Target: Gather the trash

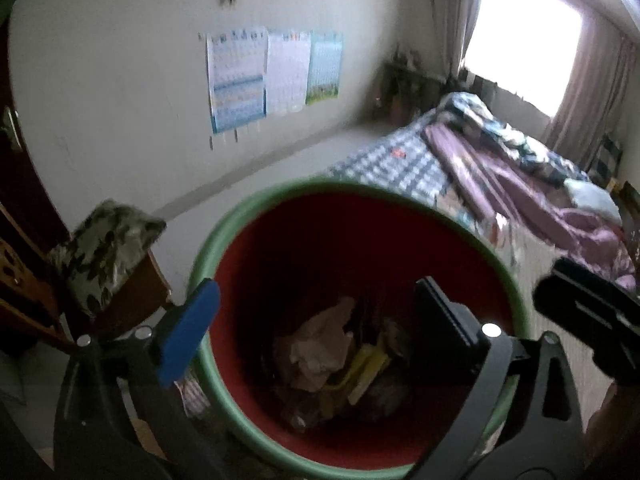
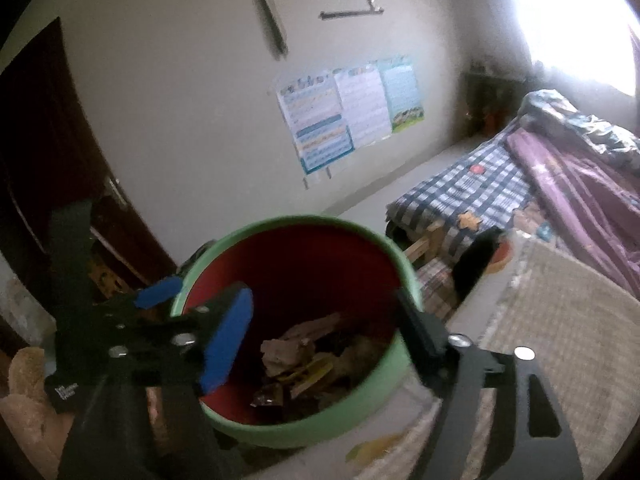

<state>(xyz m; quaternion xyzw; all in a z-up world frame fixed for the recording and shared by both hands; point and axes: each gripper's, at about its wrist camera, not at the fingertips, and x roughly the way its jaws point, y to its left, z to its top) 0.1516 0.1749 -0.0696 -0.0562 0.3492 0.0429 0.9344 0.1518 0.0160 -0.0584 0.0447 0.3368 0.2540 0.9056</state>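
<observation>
1. We hold our left gripper [image 1: 316, 328] over the bin [image 1: 516, 280], jaws released with nothing between them.
2. Trash [image 1: 320, 348], crumpled paper and yellow wrappers, lies at the bin's bottom.
3. Our right gripper [image 2: 320, 320] hangs above the same bin, jaws also released and empty.
4. The bed [image 2: 480, 192] stands to the right.

wall posters [image 1: 276, 76]: three, side by side, on the pale wall ahead of the grippers
bed [image 2: 472, 196]: ahead and right, checked cover, purple blanket [image 1: 516, 196] lying on it
window [image 1: 524, 36]: far right, bright, curtained
rug [image 2: 560, 320]: right, on the floor
patterned cushion [image 1: 106, 248]: left
door [image 2: 44, 152]: far left, dark
</observation>
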